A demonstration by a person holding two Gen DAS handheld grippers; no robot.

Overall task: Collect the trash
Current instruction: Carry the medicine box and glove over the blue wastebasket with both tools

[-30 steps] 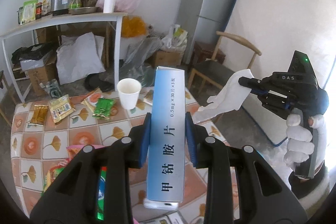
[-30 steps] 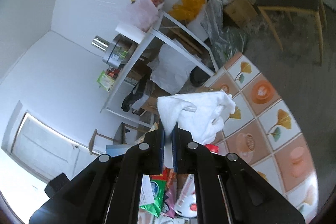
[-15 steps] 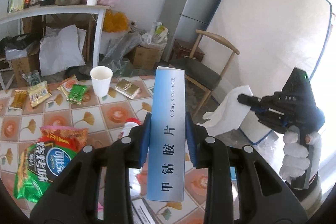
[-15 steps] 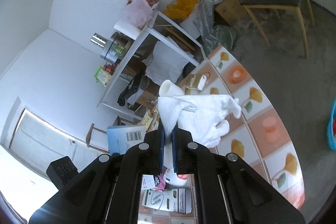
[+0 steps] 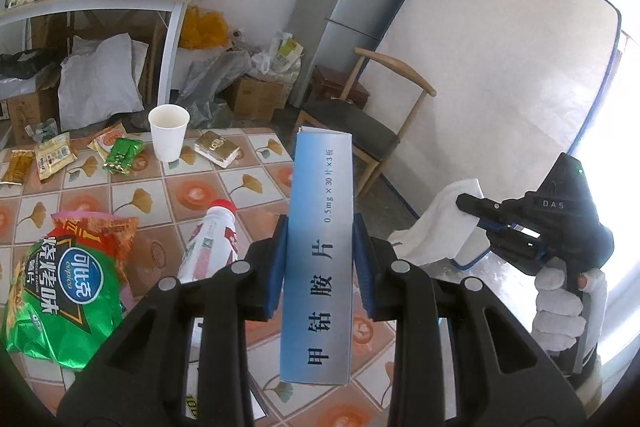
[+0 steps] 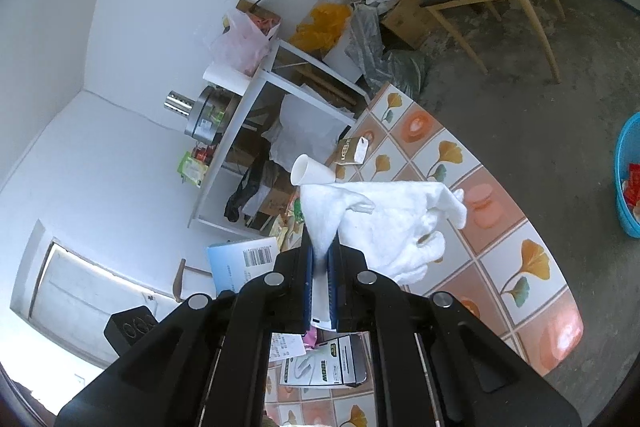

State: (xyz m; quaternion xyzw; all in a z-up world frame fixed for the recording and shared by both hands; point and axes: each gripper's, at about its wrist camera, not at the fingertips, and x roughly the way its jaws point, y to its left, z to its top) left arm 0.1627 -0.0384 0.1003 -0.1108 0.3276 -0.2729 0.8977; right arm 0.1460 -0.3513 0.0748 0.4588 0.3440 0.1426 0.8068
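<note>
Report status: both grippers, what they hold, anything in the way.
Left gripper shut on blue medicine box. Right gripper shut on white tissue. Blue bin on floor, far right; nothing seen in between.

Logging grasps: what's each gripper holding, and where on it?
Left gripper clamps the blue medicine box across its long sides, mid-length. Right gripper pinches the white tissue at one bunched end.

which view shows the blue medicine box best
The left wrist view: the blue medicine box stands upright between the left tool's fingers, its printed face filling the centre. The right wrist view catches only its barcoded end, partly hidden behind the right tool, which pinches a white tissue.
</note>
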